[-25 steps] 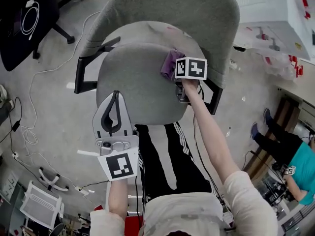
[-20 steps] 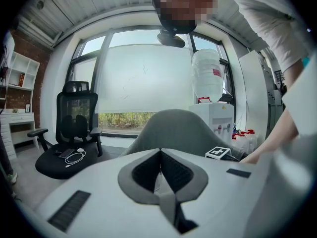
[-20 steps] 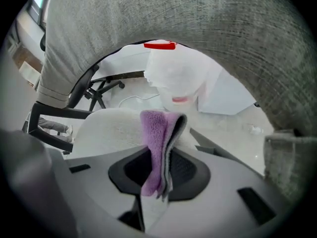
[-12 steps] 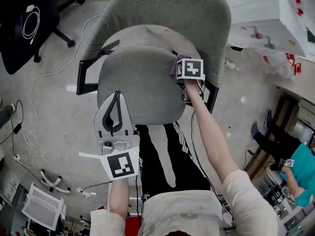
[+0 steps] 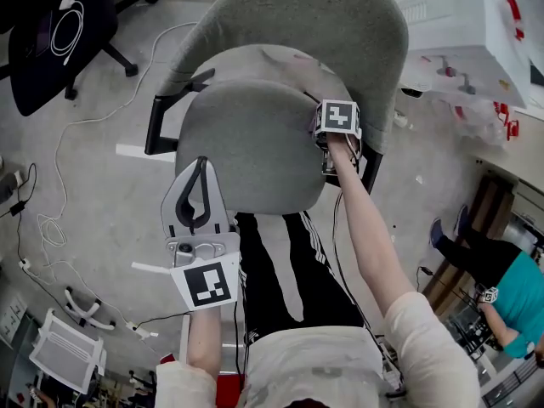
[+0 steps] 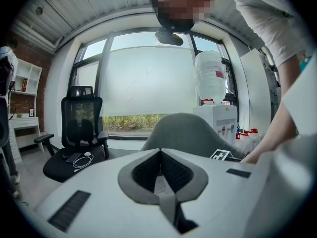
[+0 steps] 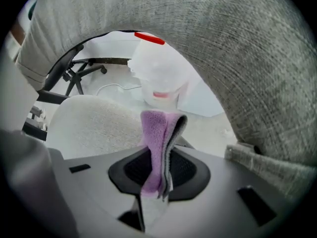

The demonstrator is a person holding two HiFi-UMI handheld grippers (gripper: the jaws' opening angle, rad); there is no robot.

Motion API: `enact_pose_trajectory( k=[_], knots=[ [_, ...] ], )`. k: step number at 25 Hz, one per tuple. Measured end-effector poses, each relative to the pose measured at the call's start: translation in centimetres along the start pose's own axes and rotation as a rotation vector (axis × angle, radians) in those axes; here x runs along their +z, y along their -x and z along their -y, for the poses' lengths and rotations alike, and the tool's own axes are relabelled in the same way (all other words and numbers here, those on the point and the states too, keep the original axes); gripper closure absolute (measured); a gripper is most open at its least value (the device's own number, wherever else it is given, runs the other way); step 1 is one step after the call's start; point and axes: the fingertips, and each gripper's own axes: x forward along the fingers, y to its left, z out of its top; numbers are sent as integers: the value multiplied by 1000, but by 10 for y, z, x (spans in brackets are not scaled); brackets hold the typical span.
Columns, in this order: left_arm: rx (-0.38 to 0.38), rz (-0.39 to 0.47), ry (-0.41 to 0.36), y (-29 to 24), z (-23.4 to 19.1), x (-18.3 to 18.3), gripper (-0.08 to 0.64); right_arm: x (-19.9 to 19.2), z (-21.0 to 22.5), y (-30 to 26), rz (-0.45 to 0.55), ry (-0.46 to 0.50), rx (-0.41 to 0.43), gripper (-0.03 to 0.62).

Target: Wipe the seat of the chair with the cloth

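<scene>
You are holding the right gripper (image 7: 157,180) at the back right of the grey chair's seat (image 5: 246,151), close under the backrest (image 5: 331,32), with your right arm reaching out over the seat's right edge. Its jaws are clamping down on the purple cloth (image 7: 158,138). The cloth is folded and is sticking straight out from between the pads. In the right gripper view the pale seat is lying just behind and left of the cloth, and the backrest is arching over it. Neither that view nor the head view is showing whether the cloth is actually touching the fabric. In the head view the cloth is hiding under the gripper's marker cube (image 5: 338,117). You are keeping the left gripper (image 5: 199,177) off to the near left corner of the seat, over its front edge, with the jaws closed together and nothing between them. It is pointing across the chair toward a black office chair (image 6: 81,128) and a water dispenser (image 6: 213,118) by the window. Your legs, in black trousers with white stripes (image 5: 280,270), are standing right against the seat's front edge.
</scene>
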Motion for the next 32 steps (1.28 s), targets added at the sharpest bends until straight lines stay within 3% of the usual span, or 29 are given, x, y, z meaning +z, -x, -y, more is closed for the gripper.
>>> enact_pose_trajectory(
  k=[10, 15, 18, 21, 26, 29, 32],
  knots=[
    [77, 13, 20, 16, -26, -1, 548, 0, 5, 9, 12, -40, -33, 505],
    [119, 2, 27, 31, -41, -5, 548, 9, -22, 39, 129, 0, 20, 505],
    [147, 4, 29, 39, -50, -6, 548, 13, -74, 62, 194, 15, 147, 505],
    [169, 3, 31, 44, -56, -8, 548, 14, -147, 80, 222, 20, 339, 505],
    [207, 2, 42, 53, -68, -13, 548, 1, -272, 86, 144, -25, 680, 505],
    [236, -5, 40, 64, -76, -17, 548, -10, -325, 78, 79, -44, 776, 505],
    [266, -5, 57, 71, -87, -25, 548, -17, -358, 66, 41, -1, 783, 506]
  ],
)
